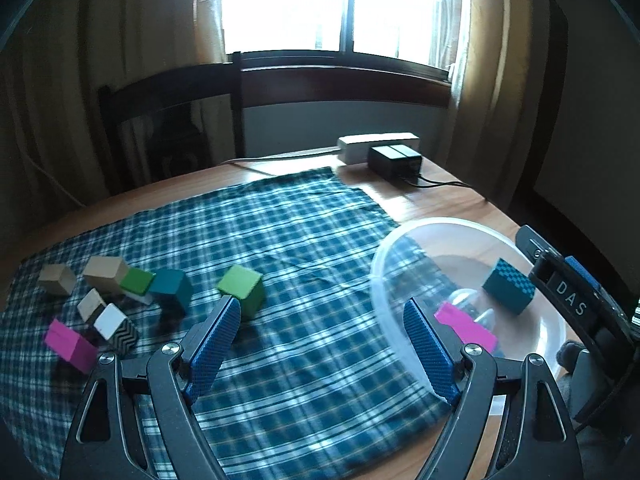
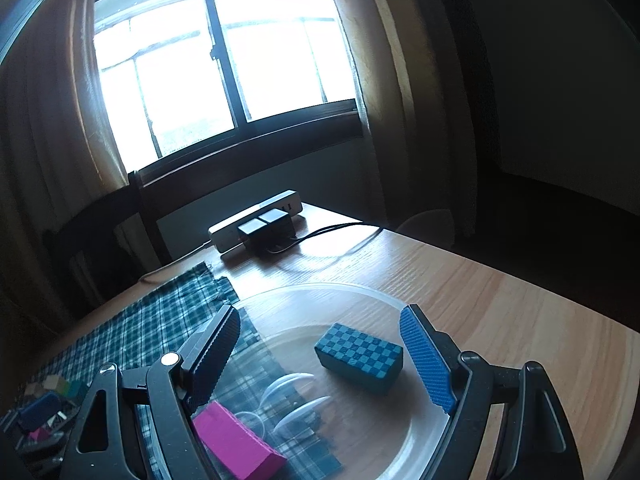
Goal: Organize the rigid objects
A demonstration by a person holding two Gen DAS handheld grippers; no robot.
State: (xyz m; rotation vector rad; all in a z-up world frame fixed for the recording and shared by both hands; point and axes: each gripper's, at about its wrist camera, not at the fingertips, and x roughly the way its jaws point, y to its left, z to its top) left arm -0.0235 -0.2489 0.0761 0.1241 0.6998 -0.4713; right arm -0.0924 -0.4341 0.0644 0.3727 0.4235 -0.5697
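Note:
A clear plastic bowl (image 1: 390,248) (image 2: 360,292) sits at the right edge of the plaid cloth (image 1: 288,232). Inside it lie a teal checkered block (image 1: 509,285) (image 2: 359,353) and a magenta block (image 1: 466,326) (image 2: 236,446). My left gripper (image 1: 322,326) hangs open and empty over the cloth, left of the bowl. A green cube (image 1: 242,289) lies just beyond its left finger. Further left sit several blocks: teal (image 1: 172,286), green (image 1: 137,281), plain wood (image 1: 105,274), zigzag-patterned (image 1: 118,328) and magenta (image 1: 70,345). My right gripper (image 2: 320,344) stands open over the bowl, holding nothing.
A white power strip (image 1: 376,145) (image 2: 256,220) with black adapters (image 1: 394,161) and cables rests at the table's far edge. A dark wooden chair (image 1: 168,120) stands behind the table. Bare wood (image 2: 500,300) lies right of the bowl.

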